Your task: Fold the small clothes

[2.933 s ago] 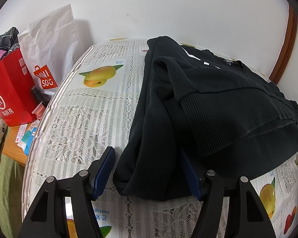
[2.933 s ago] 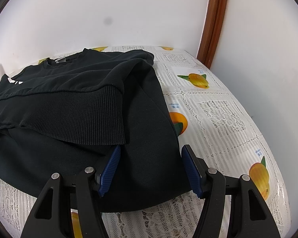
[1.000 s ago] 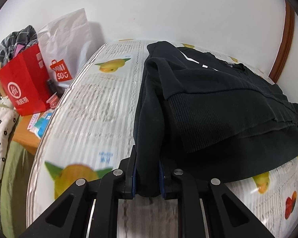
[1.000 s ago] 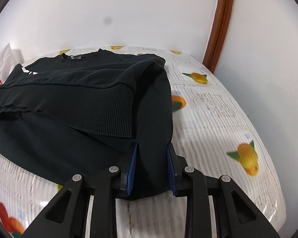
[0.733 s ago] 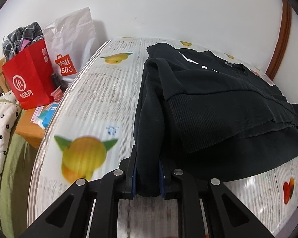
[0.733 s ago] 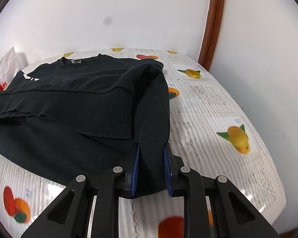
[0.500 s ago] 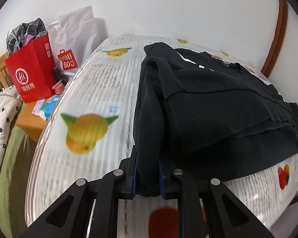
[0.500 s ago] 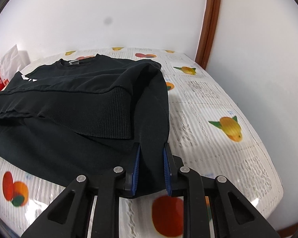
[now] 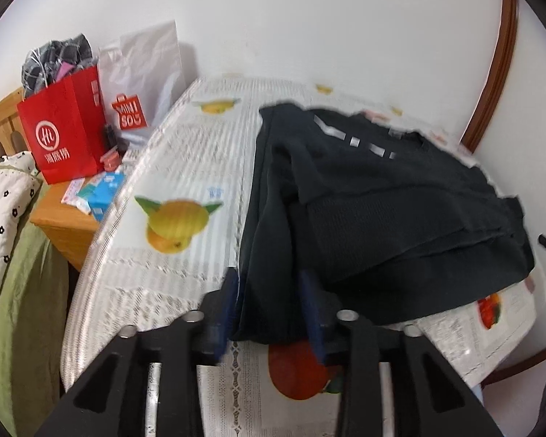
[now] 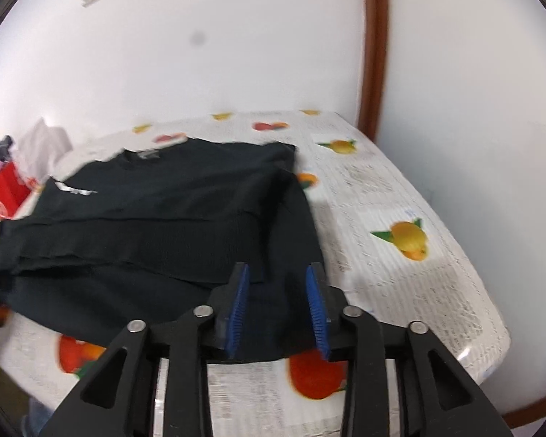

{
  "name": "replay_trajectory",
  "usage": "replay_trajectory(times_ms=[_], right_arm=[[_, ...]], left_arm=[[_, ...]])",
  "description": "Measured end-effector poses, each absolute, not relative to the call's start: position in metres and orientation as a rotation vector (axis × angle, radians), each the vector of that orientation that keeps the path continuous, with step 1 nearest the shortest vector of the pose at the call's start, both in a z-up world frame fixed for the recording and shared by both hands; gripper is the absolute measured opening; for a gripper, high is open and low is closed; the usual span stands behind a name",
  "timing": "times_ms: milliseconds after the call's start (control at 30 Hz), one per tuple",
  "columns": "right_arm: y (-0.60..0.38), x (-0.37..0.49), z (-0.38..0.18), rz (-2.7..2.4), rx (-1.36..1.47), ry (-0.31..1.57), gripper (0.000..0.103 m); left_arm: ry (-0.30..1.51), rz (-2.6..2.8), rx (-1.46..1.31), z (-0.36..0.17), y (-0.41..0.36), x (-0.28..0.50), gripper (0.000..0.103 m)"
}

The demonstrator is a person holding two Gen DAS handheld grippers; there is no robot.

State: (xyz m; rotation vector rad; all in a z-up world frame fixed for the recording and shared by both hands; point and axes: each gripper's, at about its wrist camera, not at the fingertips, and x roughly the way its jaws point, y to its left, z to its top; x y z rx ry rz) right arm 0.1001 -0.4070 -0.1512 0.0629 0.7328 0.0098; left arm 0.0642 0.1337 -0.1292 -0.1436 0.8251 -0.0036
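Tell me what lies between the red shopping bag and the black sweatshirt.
Left wrist view: bare fruit-print tablecloth separates the red shopping bag from the black sweatshirt; small packets lie beside the bag.

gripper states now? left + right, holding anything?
Left hand-held gripper: opening, black sweatshirt edge between jaws, released.
Right hand-held gripper: opening, sweatshirt between jaws, not clamped.

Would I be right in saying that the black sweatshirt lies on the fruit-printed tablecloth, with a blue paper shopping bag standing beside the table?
Not quite: the paper shopping bag is red, not blue, as the left wrist view shows. The black sweatshirt does lie on the fruit-printed tablecloth.
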Motion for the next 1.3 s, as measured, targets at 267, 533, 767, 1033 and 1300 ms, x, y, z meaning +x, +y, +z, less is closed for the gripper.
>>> replay_trajectory(times_ms=[267,533,767,1033,1300], right_arm=[[-0.375,0.117,-0.181,0.105,0.109,0.834,0.04],[-0.363,0.131,-0.212,0.074,0.098,0.903,0.041],[-0.366,0.138,-0.205,0.1,0.107,0.926,0.039],[-0.373,0.164,-0.196,0.122,0.175,0.932,0.039],[-0.382,0.194,-0.179,0.164,0.257,0.903,0.039]], left_arm=[[0.829,-0.146,-0.126,-0.12,0.107,0.063,0.053],[0.921,-0.169,-0.075,-0.148,0.082,0.085,0.042],[0.888,-0.104,-0.073,-0.146,0.079,0.102,0.031],[0.866,-0.147,-0.148,-0.131,0.086,0.133,0.028],[0.841,-0.176,-0.198,-0.121,0.084,0.173,0.028]])
